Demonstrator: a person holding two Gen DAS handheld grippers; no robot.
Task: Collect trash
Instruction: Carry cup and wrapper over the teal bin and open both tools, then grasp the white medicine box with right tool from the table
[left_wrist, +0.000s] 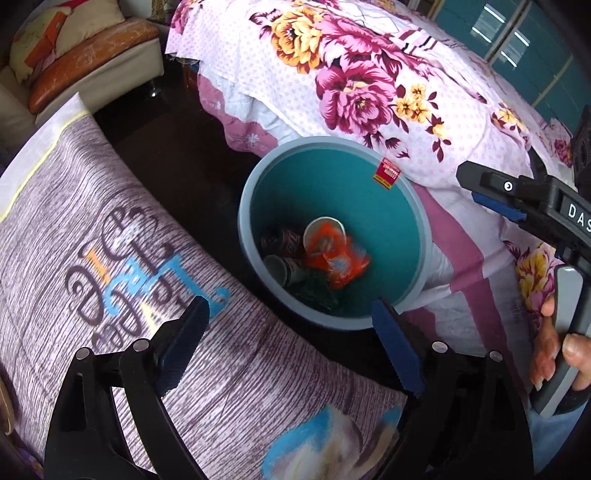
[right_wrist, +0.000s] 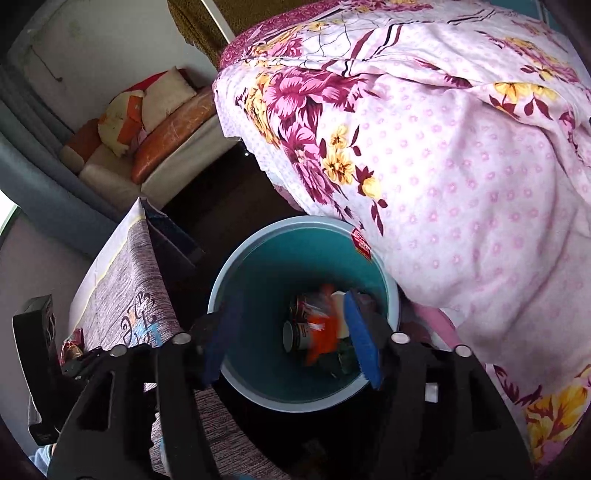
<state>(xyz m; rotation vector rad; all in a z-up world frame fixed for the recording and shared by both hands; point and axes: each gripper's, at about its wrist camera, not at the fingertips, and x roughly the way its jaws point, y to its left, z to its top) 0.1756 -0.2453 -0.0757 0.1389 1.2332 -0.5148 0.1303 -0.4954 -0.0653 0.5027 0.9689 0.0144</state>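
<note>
A bed draped in a pink floral sheet (right_wrist: 461, 177) is seen beyond and to the right of both grippers, and a grey wood-print cloth with lettering (left_wrist: 110, 258) is spread over a surface to their left. Between these two, on the dark floor, a round bin (left_wrist: 421, 236) with a grey rim and teal inner wall is stood upright, its mouth facing up; a red sticker (left_wrist: 386, 173) is fixed at its far rim. The bin is found just ahead of and below the left gripper (left_wrist: 291, 339) and directly beneath the right gripper (right_wrist: 295, 339). Trash is gathered at its bottom: an orange wrapper (left_wrist: 338, 260), blurred, lies uppermost; a white paper cup (left_wrist: 321, 227) is tipped on its side with its open mouth turned toward the camera; two dark printed cans (left_wrist: 288, 266) are laid on their sides, their long axes running roughly across the bin floor, one open end turned toward the left gripper; something dark green lies nearest, too unclear to identify. The left gripper's jaws are spread wide with nothing between them. The right gripper's jaws are likewise parted over the bin and grip nothing. In the left view a hand (left_wrist: 554, 350) is seen wrapped around the right gripper's handle.
</note>
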